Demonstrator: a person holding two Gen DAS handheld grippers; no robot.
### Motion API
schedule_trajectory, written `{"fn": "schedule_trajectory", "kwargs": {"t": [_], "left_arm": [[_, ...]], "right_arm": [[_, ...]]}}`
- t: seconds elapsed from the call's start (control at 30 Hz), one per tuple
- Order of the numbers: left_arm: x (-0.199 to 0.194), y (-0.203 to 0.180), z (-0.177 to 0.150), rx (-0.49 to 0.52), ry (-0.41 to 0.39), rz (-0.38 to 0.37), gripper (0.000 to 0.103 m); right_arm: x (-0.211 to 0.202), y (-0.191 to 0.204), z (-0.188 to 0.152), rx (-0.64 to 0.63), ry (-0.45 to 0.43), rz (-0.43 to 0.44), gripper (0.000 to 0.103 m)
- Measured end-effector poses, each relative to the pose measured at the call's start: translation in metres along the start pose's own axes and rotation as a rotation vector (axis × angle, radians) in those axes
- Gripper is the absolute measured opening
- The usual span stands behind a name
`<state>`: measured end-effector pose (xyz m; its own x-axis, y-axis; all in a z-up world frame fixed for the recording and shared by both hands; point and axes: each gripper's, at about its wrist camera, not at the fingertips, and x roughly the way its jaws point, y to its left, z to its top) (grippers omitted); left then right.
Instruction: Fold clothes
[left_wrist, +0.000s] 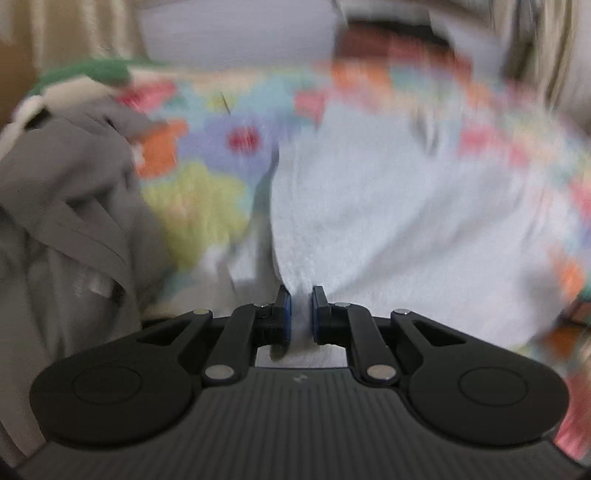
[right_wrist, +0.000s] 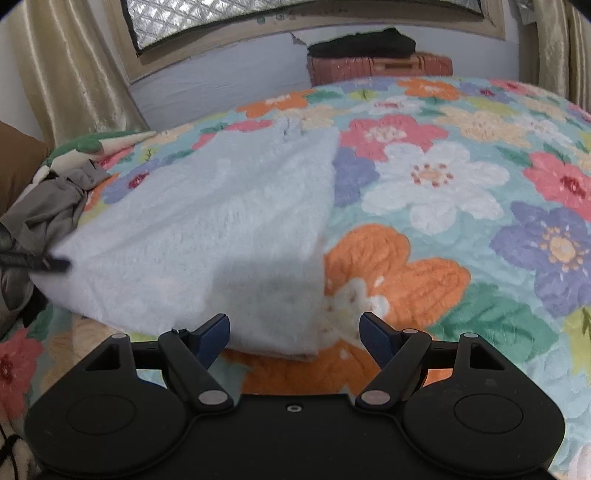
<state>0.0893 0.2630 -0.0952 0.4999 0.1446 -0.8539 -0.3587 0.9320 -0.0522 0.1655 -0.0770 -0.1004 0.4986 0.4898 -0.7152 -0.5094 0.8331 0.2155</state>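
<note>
While the left gripper (left_wrist: 301, 310) pinches the fluffy pale-blue garment (right_wrist: 207, 236), the right gripper (right_wrist: 293, 338) hangs wide open, empty; next: grab the near corner, fold.

Soft indoor light; left view motion-blurred, right sharp, edges fisheye-bent.
</note>
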Motion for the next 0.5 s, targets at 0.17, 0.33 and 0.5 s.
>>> {"fn": "schedule_trajectory", "kwargs": {"t": [0.17,0.33,0.5], "left_arm": [[0.003,0.022,0.006,-0.148,0.042,-0.087,0.030],[-0.005,0.037,0.002,-0.222,0.009,-0.161,0.040],[0.004,0.035,0.003,-0.246,0.022,-0.199,0.045]], "right_arm": [[0.007,-0.014,-0.004,0.114,0.005,0.068,0.081],[0.021,-0.019,-0.001,0.128,-0.003,0.165,0.081],[0.028,-0.004,0.030,0.095,0.005,0.245,0.014]]}}
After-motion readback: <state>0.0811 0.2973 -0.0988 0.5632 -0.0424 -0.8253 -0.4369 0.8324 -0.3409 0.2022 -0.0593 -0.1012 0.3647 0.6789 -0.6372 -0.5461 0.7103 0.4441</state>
